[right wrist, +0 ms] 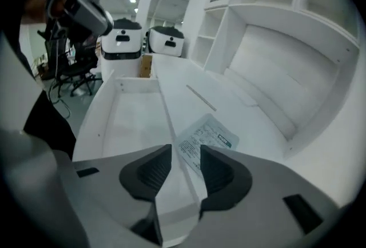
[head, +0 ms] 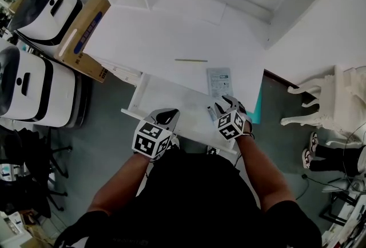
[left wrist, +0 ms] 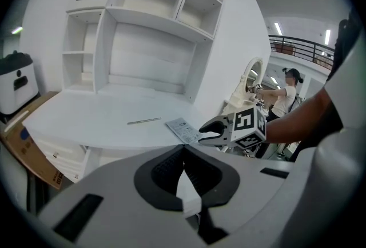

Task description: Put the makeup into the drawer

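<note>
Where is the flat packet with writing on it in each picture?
Head view: the packet lies right of centre, near the front of the desk.
Left gripper view: mid-picture, at the desk's edge.
Right gripper view: low centre.
Shared landmark: the thin stick lying nearby.

Three cameras, one table (head: 160,35)
The head camera looked steeply down; those on the left tool (left wrist: 184,150) and right tool (right wrist: 186,150) looked low across it from close by, all sharing the leaflet (head: 219,81).

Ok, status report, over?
Status: left gripper shut, right gripper open, both empty. On desktop: packet, thin stick; drawer open. Nothing in the way.
</note>
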A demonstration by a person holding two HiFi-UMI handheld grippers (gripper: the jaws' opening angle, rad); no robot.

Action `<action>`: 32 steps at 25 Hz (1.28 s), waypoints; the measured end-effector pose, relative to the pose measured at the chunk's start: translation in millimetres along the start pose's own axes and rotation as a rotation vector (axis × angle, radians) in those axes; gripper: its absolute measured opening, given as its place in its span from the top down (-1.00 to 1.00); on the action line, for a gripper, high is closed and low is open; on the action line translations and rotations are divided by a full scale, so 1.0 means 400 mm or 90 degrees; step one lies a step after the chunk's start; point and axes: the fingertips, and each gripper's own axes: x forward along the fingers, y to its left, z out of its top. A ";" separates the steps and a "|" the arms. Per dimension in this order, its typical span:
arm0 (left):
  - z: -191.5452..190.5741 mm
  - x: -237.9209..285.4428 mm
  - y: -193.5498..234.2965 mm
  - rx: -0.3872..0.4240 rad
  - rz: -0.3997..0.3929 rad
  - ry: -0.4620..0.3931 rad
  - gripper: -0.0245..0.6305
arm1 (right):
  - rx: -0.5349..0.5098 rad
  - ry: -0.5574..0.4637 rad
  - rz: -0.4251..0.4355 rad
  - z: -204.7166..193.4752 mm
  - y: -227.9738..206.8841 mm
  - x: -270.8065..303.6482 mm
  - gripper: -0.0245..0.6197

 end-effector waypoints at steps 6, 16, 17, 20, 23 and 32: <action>-0.015 -0.032 0.035 -0.027 0.031 -0.008 0.89 | -0.133 0.064 0.013 -0.011 0.020 0.118 0.43; -0.039 -0.080 0.084 -0.060 0.066 -0.018 0.89 | -0.149 0.094 -0.006 -0.034 0.022 0.167 0.48; -0.041 -0.082 0.086 -0.061 0.066 -0.018 0.89 | -0.145 0.095 -0.004 -0.033 0.022 0.165 0.52; -0.042 -0.085 0.089 -0.061 0.062 -0.020 0.89 | -0.128 0.096 0.003 -0.031 0.028 0.159 0.61; -0.033 -0.082 0.086 -0.056 0.055 -0.023 0.89 | -0.118 0.092 0.008 -0.026 0.034 0.149 0.71; -0.016 -0.067 0.073 -0.039 0.031 -0.026 0.89 | -0.006 0.023 -0.028 0.025 -0.018 0.066 0.83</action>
